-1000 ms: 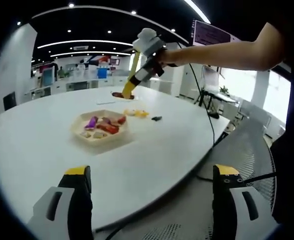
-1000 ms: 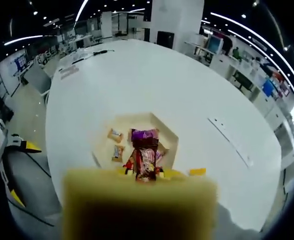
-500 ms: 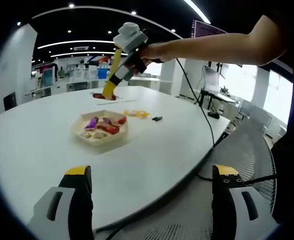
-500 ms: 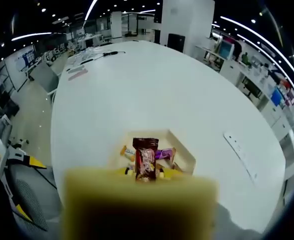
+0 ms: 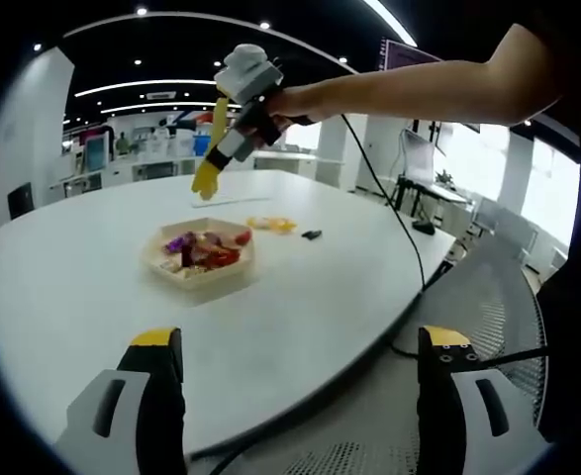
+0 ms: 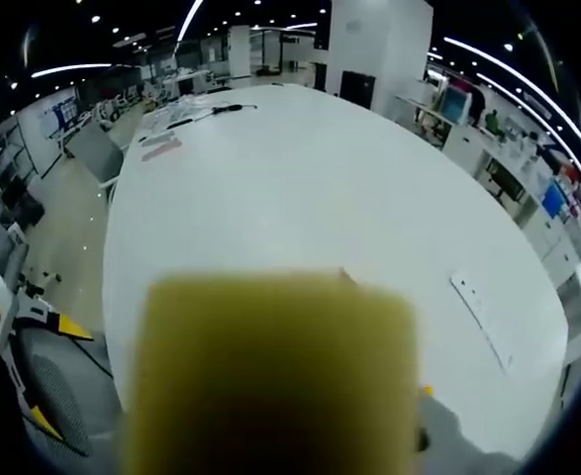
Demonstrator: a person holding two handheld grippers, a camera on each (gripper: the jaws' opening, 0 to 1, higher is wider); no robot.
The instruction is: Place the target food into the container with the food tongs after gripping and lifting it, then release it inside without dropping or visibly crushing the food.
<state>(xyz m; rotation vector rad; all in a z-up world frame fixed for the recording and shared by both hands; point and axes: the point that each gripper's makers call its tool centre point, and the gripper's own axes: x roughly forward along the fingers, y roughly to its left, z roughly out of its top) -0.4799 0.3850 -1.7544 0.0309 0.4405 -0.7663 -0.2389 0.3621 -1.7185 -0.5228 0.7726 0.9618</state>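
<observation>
In the left gripper view, the left gripper (image 5: 295,396) rises from the bottom edge with its two yellow-tipped jaws standing wide apart and nothing between them. Beyond it lies a large white table (image 5: 92,287). On the table sits a shallow tan tray (image 5: 199,259) holding a heap of small wrapped snacks (image 5: 206,249) in red, purple and pale wrappers; which one is the target cannot be told, since they are small and run together at this size. Just past the tray lie a yellow packet (image 5: 273,225) and a small dark item (image 5: 311,235), too small to name.

Above the tray and apart from it, a person's bare arm (image 5: 438,94) reaches in from the right, holding the right gripper (image 5: 242,94). From it a pair of yellow tongs (image 5: 209,163) slants down toward the table. The tong tips hang over the table behind the tray; no food can be made out in them, and whether they are closed cannot be told.

In the right gripper view, a blurred yellow block, the tongs (image 6: 270,381) seen close up, covers the lower middle and hides the gripper's jaws, so their state cannot be told. It also hides the tray, apart from a small pale corner (image 6: 345,276) at its top edge. The white table (image 6: 300,188) spreads beyond
</observation>
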